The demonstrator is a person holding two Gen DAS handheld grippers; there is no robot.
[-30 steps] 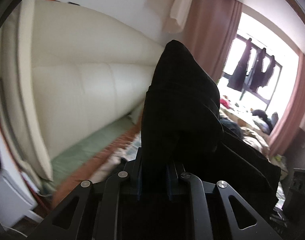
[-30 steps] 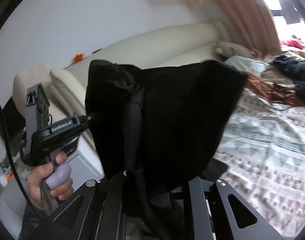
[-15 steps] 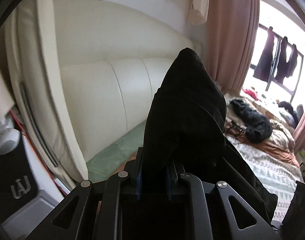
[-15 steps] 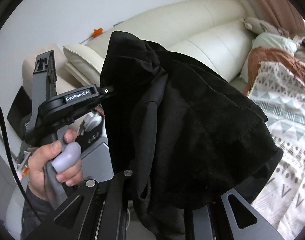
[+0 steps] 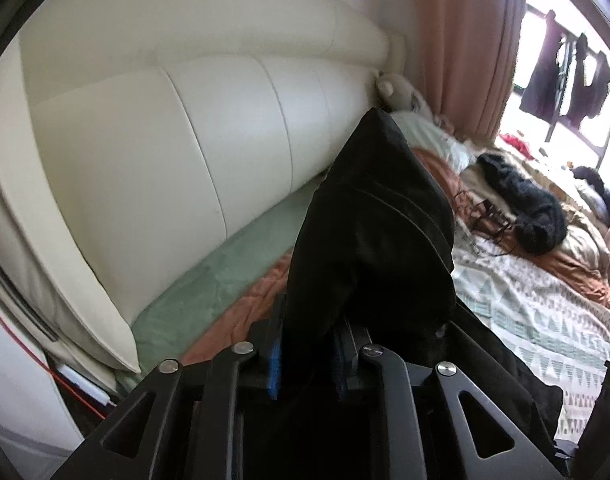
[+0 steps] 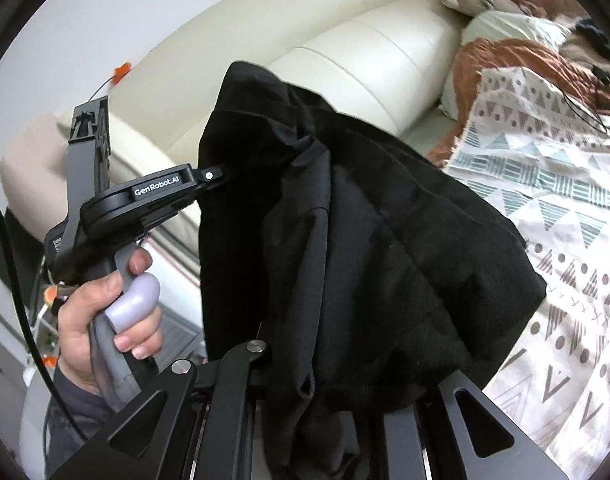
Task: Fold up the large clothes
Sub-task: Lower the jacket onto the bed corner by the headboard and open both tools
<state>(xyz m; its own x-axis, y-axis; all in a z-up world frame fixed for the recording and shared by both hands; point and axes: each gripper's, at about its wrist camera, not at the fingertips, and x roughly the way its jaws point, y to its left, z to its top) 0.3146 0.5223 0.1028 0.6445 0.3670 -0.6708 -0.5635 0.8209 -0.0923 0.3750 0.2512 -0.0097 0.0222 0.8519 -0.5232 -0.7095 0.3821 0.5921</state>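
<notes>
Left wrist view: both tools have dropped toward the bed [image 5: 537,300], left tool [image 5: 307,354] easing apart with the black garment [image 5: 369,240] still between its pads, right tool [image 6: 345,412] clamped on it, so laydown for folding looks imminent.

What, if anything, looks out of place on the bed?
A dark fuzzy garment lies crumpled on the blankets with tangled black cords beside it, clutter where the black garment might be laid.
</notes>
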